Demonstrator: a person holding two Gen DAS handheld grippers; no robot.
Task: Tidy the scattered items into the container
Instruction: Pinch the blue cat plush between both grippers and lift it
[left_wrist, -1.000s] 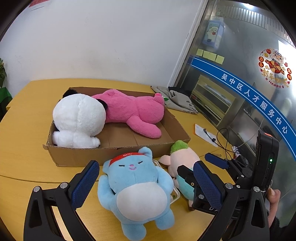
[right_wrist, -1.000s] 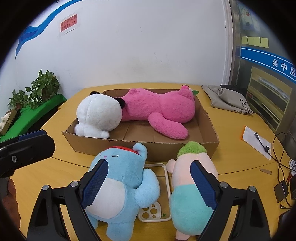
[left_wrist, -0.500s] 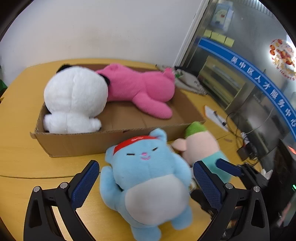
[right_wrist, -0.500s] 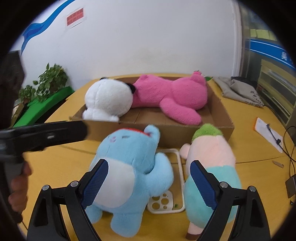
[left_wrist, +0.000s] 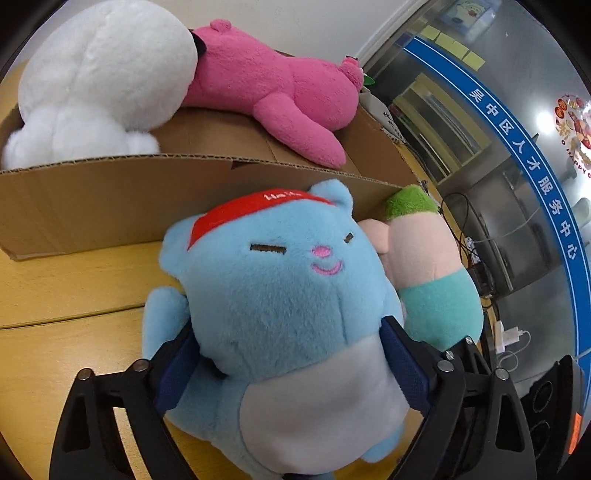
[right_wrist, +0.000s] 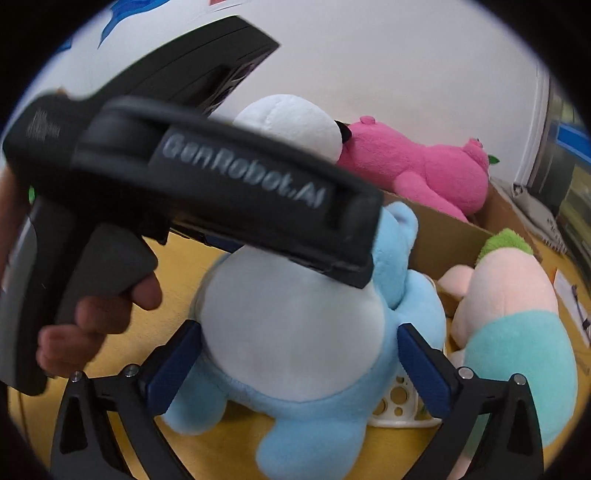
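The blue plush toy (left_wrist: 280, 317) is seated on the desk (left_wrist: 66, 295) just before the near wall of the cardboard box (left_wrist: 92, 206). It is bracketed by the left gripper (left_wrist: 291, 365), whose jaws have just been closing and whose pads press its sides. It is also straddled by the right gripper (right_wrist: 299, 362), whose jaws have just been opening and stand apart.

Both hand-held grippers now sit lower around the blue plush toy (left_wrist: 280, 295): the left hand-held gripper (left_wrist: 291, 365) has just been closing, the right hand-held gripper (right_wrist: 299, 365) just opening, each straddling its belly

Yellow wooden table (left_wrist: 66, 291) under cardboard box (left_wrist: 110, 206), blue plush (left_wrist: 280, 295), pink-and-teal plush (left_wrist: 432, 280).
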